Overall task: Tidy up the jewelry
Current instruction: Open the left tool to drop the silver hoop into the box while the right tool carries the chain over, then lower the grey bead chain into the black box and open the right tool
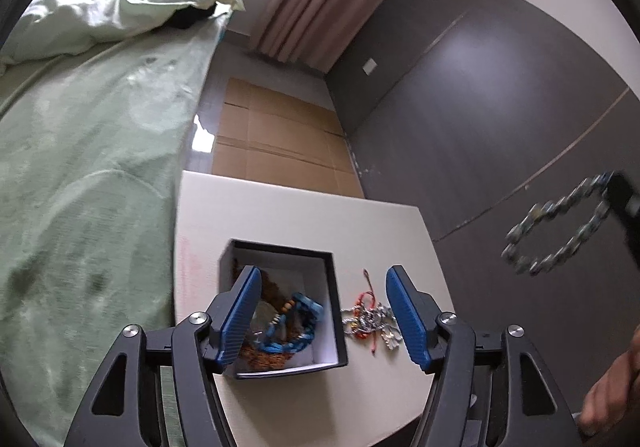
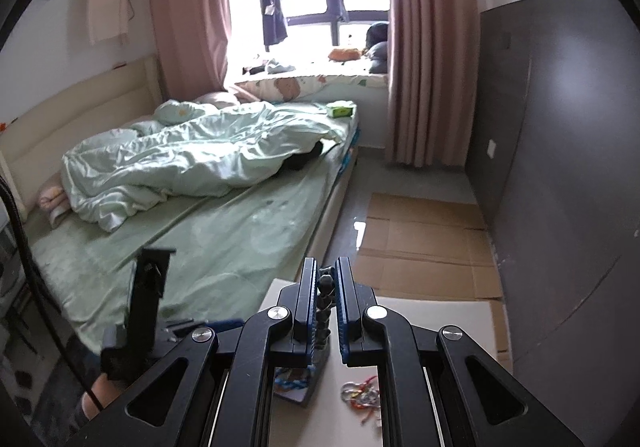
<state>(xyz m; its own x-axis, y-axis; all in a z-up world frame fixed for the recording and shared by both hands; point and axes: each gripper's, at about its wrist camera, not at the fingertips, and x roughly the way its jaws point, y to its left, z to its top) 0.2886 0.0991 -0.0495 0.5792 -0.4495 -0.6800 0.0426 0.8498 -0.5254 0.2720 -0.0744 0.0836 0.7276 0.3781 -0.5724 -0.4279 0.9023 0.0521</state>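
A dark open box (image 1: 335, 311) with a white inside stands on the white table (image 1: 300, 215). It holds a blue bracelet (image 1: 298, 331) and brown beads (image 1: 272, 287). My left gripper (image 1: 322, 311) is open above the box, holding nothing. A heap of silver and red jewelry (image 1: 368, 321) lies on the table right of the box; it also shows in the right wrist view (image 2: 360, 399). My right gripper (image 2: 325, 279) is shut on a dark grey-blue bracelet (image 2: 325, 299), which hangs in the air at the right of the left wrist view (image 1: 556, 227).
A bed with green sheets (image 1: 88, 167) runs along the table's left side. Flattened cardboard (image 1: 276, 135) lies on the floor beyond the table. A dark grey wall (image 1: 500, 107) is on the right. A black phone holder (image 2: 148, 287) stands to the left.
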